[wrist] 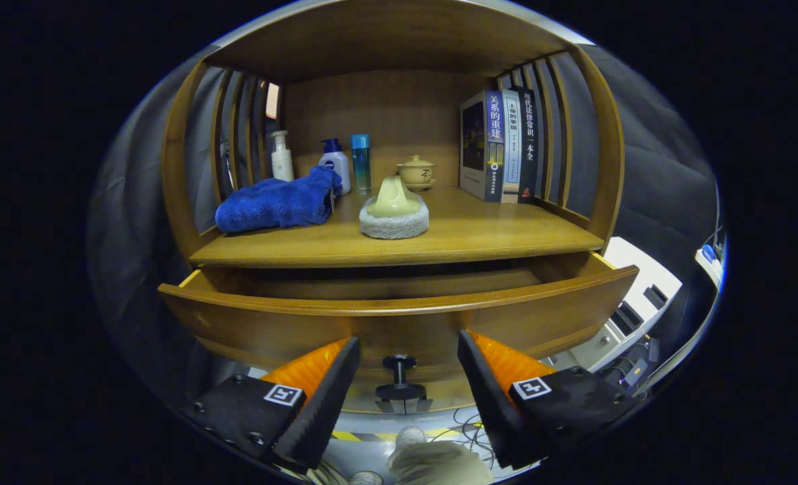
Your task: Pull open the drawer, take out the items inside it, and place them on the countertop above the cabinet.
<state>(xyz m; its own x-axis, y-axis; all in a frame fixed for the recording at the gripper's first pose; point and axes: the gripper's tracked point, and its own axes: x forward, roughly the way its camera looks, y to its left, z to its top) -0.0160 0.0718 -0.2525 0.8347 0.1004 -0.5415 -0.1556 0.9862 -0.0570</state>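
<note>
Wooden cabinet [399, 40], slatted sides, dark cloth booth behind. Countertop [493, 236] holds a blue folded towel [274, 205], a pale green cone on a grey round pad [393, 209], bottles, a lidded cup, upright books [503, 145]. Wide wooden drawer [399, 316] stands pulled out below; contents hidden behind its front. Gripper [408, 367] fingers spread apart, flanking the black knob [400, 377], touching nothing.

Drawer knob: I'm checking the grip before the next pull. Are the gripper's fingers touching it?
Apart. The gripper view shows the gripper open, with clear gaps between the knob and each finger.
</note>
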